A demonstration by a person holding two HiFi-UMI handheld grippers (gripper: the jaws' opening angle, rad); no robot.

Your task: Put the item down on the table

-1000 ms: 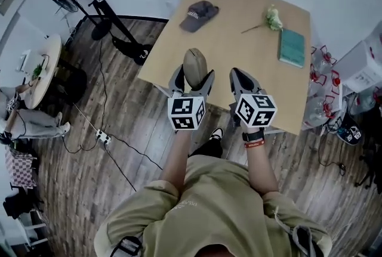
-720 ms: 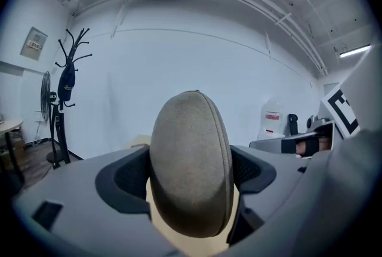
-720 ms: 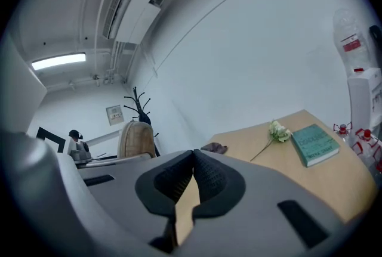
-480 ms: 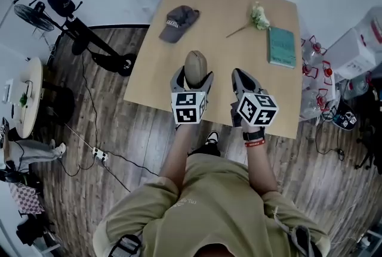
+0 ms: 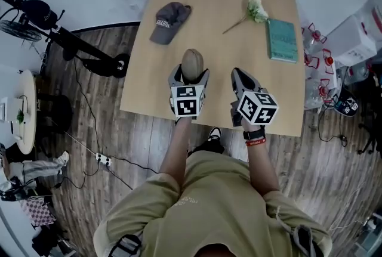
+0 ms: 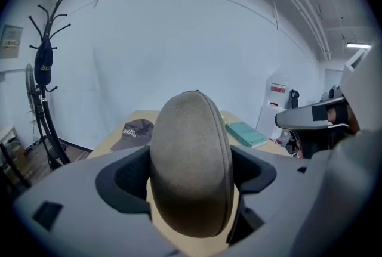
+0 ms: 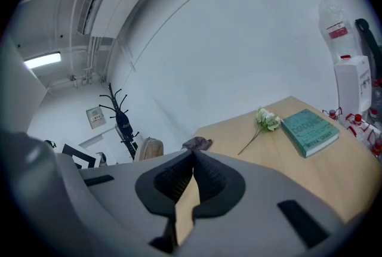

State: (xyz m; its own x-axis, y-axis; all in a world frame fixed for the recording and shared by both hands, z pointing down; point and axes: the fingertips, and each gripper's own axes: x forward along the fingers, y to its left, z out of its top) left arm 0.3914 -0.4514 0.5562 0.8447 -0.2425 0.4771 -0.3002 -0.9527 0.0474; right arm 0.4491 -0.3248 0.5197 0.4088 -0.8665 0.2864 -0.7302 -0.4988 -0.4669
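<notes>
My left gripper (image 5: 190,74) is shut on a tan oval zip case (image 5: 191,64), held upright over the near part of the wooden table (image 5: 209,35). Seen from the left gripper view, the case (image 6: 191,169) fills the space between the two dark jaws. To its right, my right gripper (image 5: 240,78) is shut with nothing between its fingers, also over the near table edge. In the right gripper view the jaws meet at their tips (image 7: 192,153), and the case (image 7: 149,148) shows at the left.
On the table lie a grey cap (image 5: 166,14) at the far left, a white flower (image 5: 255,9) on a stem and a teal book (image 5: 282,39) at the far right. A coat stand (image 6: 43,71) stands left of the table; bottles and a box (image 5: 352,41) are to the right.
The table has shifted closer and more central in the head view, and both grippers with the case now sit further over the tabletop. Both grips are unchanged.
</notes>
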